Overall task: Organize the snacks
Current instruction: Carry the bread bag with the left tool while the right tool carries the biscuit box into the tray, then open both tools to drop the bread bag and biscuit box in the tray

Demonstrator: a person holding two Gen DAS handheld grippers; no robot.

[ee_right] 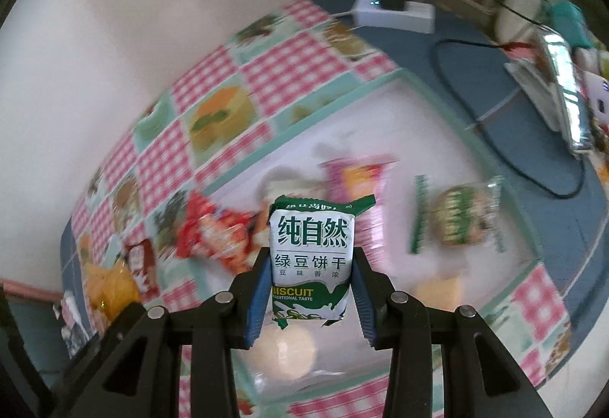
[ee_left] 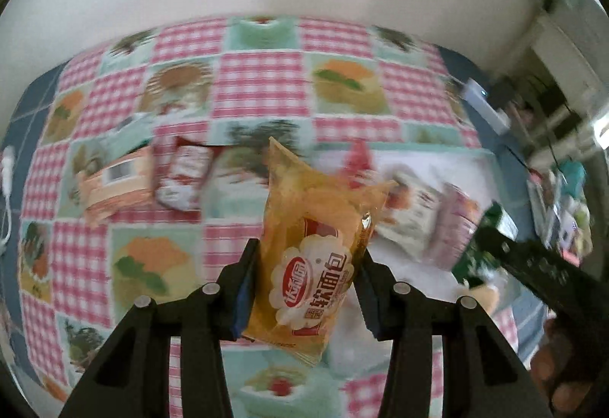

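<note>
Snacks: left fingers (ee_left: 304, 288) clamp bread packet (ee_left: 316, 254) | right fingers (ee_right: 310, 288) clamp biscuit packet (ee_right: 310, 258) | both above tablecloth (ee_left: 262, 83)

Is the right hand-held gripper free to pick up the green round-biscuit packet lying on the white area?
Probably not yet: the right hand-held gripper is shut on the green-and-white biscuit pack. Nothing covers the round-biscuit packet.

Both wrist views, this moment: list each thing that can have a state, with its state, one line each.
Left gripper: shut on the orange-yellow plastic bread packet.
Orange-yellow plastic bread packet: held, lifted off the checked tablecloth.
Right gripper: shut on the green-and-white biscuit packet.
Green-and-white biscuit packet: held upright, sealed.
Red snack packet: lying on the cloth.
White power strip: black adapter plugged in.
</note>
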